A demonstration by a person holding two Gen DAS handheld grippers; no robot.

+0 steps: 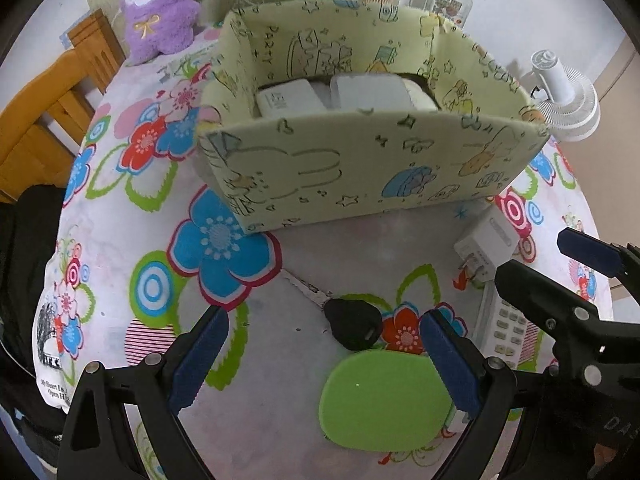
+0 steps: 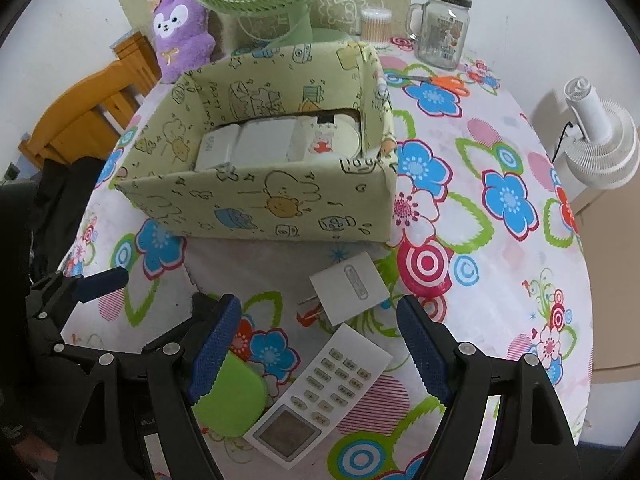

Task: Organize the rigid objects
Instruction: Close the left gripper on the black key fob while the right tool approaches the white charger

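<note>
Right wrist view: the white remote lies flat on the surface, before the patterned box and between the spread fingers of the right tool, which holds nothing. Likely light, stiff and smooth, it is best pinched across its 2 long edges. The left tool is also wide and empty above the key.

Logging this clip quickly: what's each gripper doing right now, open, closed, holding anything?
Left gripper: open, holding nothing, above the key.
Right gripper: open, holding nothing, above the remote.
</note>
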